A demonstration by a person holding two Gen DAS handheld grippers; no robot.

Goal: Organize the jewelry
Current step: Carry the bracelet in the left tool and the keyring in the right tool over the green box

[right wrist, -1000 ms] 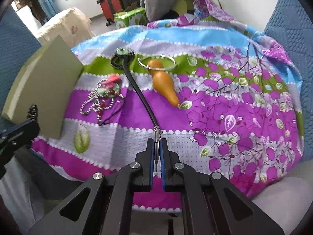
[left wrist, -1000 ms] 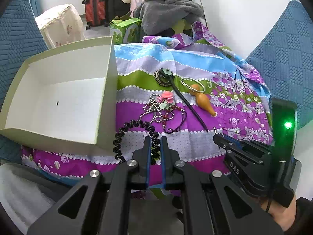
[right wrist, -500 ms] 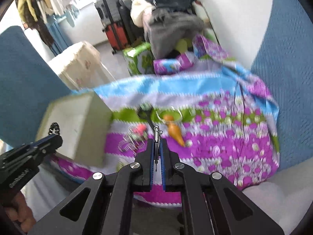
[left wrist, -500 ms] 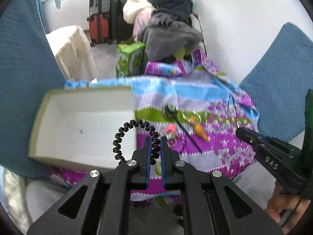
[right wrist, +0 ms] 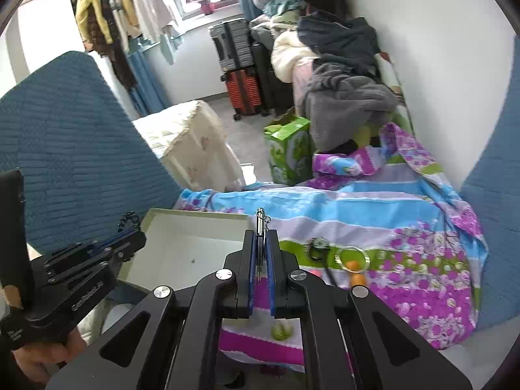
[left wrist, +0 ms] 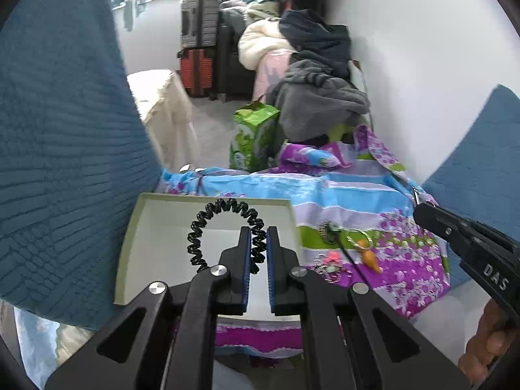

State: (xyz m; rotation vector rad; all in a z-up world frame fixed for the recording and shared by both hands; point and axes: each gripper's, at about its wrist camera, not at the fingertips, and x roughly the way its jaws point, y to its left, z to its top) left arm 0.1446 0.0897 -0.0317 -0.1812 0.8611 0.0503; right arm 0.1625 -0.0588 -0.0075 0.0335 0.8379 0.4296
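My left gripper is shut on a black coiled bracelet and holds it in the air above the open cream box. My right gripper is shut on the metal clasp of a black cord necklace, whose cord runs down to the cloth. On the striped purple cloth lie a beaded piece with a pink flower, an orange gourd pendant with a ring, and a dark round pendant. The box also shows in the right wrist view.
Blue cushions stand at the left and the right. Behind the cloth are a green bag, a pile of clothes, suitcases and a cream-covered stool. A white wall is at the right.
Both grippers have risen and pulled back from the cloth. The left one carried the coiled bracelet up over the box. The right one lifted the necklace clasp.
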